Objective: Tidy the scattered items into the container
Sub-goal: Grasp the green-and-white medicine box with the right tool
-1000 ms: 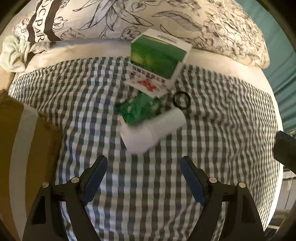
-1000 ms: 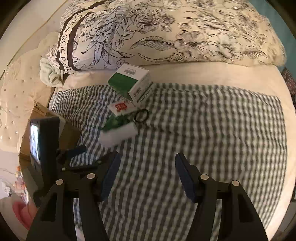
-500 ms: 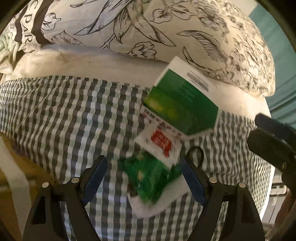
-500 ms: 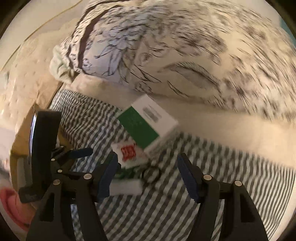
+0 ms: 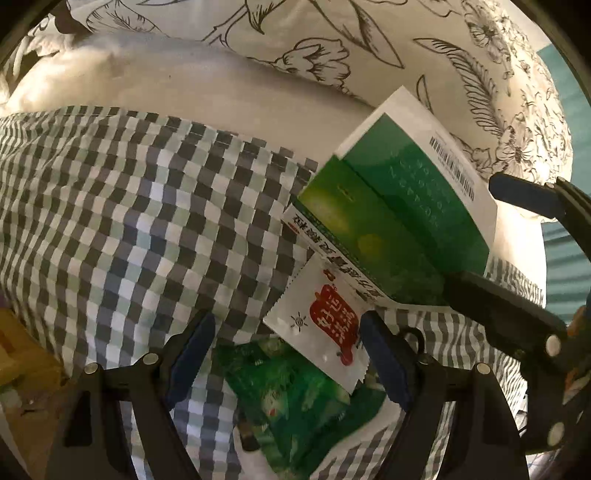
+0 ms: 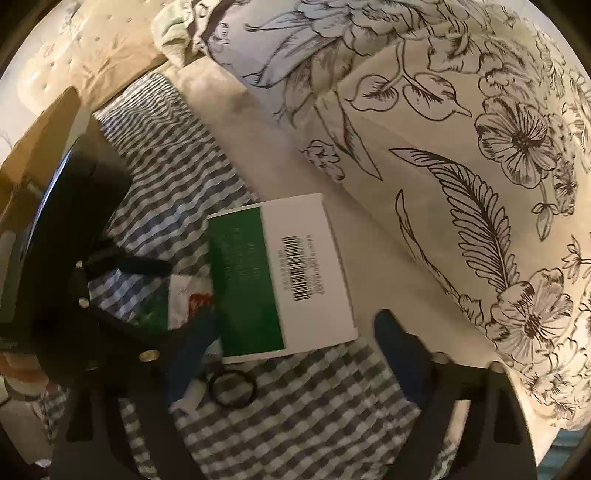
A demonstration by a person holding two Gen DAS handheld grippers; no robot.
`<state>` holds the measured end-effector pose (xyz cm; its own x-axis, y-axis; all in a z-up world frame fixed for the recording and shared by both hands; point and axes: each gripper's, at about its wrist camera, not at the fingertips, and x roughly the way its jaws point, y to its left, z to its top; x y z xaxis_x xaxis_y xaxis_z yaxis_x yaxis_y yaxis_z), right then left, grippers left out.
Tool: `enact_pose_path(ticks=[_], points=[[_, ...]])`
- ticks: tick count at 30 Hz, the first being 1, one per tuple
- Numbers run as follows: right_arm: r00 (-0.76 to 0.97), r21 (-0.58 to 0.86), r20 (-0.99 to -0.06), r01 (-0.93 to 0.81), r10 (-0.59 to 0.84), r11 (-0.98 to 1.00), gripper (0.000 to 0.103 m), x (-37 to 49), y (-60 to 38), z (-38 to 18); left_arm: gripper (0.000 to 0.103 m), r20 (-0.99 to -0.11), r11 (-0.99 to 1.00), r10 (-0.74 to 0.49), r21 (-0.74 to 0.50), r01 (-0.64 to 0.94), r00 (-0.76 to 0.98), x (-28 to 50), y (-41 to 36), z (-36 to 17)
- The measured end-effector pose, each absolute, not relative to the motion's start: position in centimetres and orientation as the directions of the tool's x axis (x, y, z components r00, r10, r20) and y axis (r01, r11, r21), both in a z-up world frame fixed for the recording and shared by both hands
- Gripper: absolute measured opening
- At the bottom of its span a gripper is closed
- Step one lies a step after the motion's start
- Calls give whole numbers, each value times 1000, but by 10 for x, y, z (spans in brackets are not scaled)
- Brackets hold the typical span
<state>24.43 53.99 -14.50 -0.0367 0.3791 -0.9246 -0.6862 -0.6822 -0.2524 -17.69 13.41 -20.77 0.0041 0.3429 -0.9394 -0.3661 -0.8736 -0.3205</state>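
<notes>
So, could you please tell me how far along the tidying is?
Nothing looks packed yet. The green box, red-print sachet, green packet and black ring lie on the checked cloth. Both open grippers, left and right, straddle items, the right's jaws just widened. All remain.

A gingham blanket (image 5: 140,229) covers the bed over a cream sheet (image 5: 207,96). A floral pillow (image 6: 461,122) lies along its far edge, with pale green cloth (image 6: 173,29) bunched just beside it.
</notes>
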Motion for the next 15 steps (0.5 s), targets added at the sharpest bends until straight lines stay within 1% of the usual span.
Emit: enact_pose_path(ticks=[3,5,7,9,10,12,14,15], points=[[-80,-190,-934,-713,347,-675,92,248,549,-149,84,-931,-870,365,-340,-358,-3,-179,135,-209],[-59,-173,-949,-724,310,-668,92,246,555,-156,83,-930,-864,367,-339,-373,-4,-179,138,-209],[-73,-168,-948,-709,308,-685,92,239,552,-157,72,-921,-852,390,-357,-382,-9,-177,138,-207],[-78,-187,-941,-688,328,-701,92,231,548,-159,48,-915,-846,404,-366,-387,-18,-174,138,-204],[-47,-218,-939,-685,341,-695,91,227,550,-165,43,-909,-841,417,-379,-386,-16,-173,139,-202],[-2,-254,-934,-702,358,-666,82,226,555,-173,30,-896,-830,445,-414,-374,3,-173,139,-200],[-40,-217,-926,-760,376,-613,81,236,556,-166,21,-883,-811,469,-436,-390,10,-171,141,-195],[-56,-192,-922,-794,384,-576,81,244,556,-161,19,-880,-803,474,-437,-406,8,-170,143,-191]])
